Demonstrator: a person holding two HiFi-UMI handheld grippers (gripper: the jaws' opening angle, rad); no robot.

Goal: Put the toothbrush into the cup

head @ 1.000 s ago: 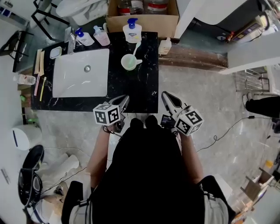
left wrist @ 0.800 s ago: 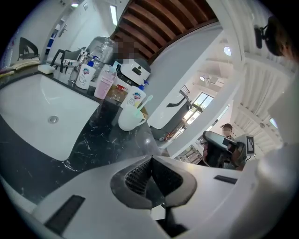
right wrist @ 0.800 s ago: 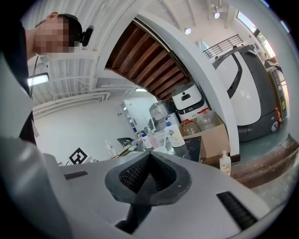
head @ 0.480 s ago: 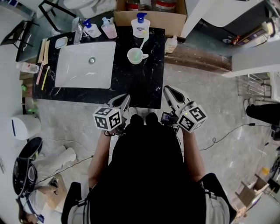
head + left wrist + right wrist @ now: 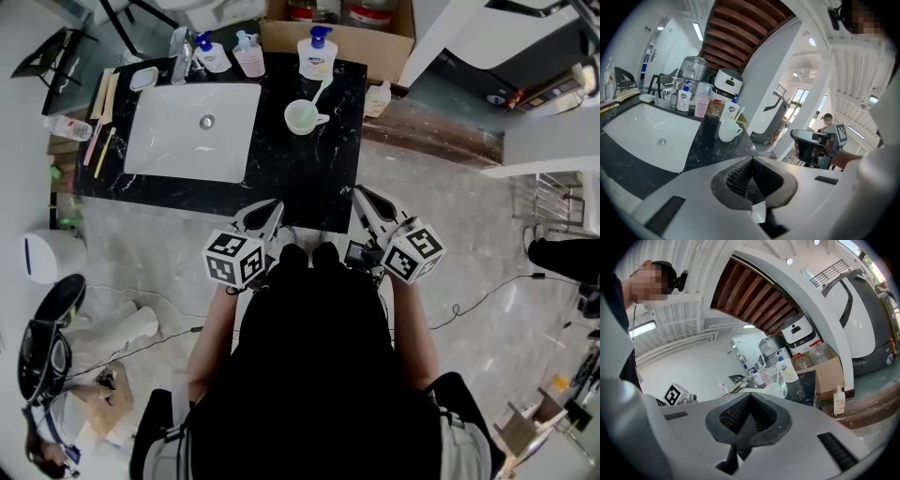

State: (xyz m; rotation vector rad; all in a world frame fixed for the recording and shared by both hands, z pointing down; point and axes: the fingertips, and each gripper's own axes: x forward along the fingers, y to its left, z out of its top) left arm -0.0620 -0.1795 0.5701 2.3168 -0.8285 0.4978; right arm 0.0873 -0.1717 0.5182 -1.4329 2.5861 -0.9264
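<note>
Leaning near-upright: toothbrush point(image 5: 321, 92) (in cup point(image 5: 292, 121)).

Toothbrush point(image 5: 322, 91) in cup point(image 5: 292, 122) on counter point(image 5: 309, 183), right of sink point(image 5: 192, 131) (bottles point(image 5: 317, 58) behind)

Bright, even light from ceiling strips point(image 5: 697, 31); the white sink point(image 5: 178, 141) glares a little. Fisheye bends every edge, corners black in both gripper views.

Counter point(image 5: 281, 178): black marble, near edge just ahead of the left gripper point(image 5: 265, 211) and the right gripper point(image 5: 367, 202).
Sink point(image 5: 192, 131): white, ahead-left of the left gripper.
Cup point(image 5: 302, 116): pale green, well ahead, between the two grippers' lines.
White pump bottle point(image 5: 317, 58): just beyond the cup.
Pink bottle point(image 5: 249, 58): far edge, behind the sink.
Soap dish point(image 5: 144, 78): far left corner.
</note>
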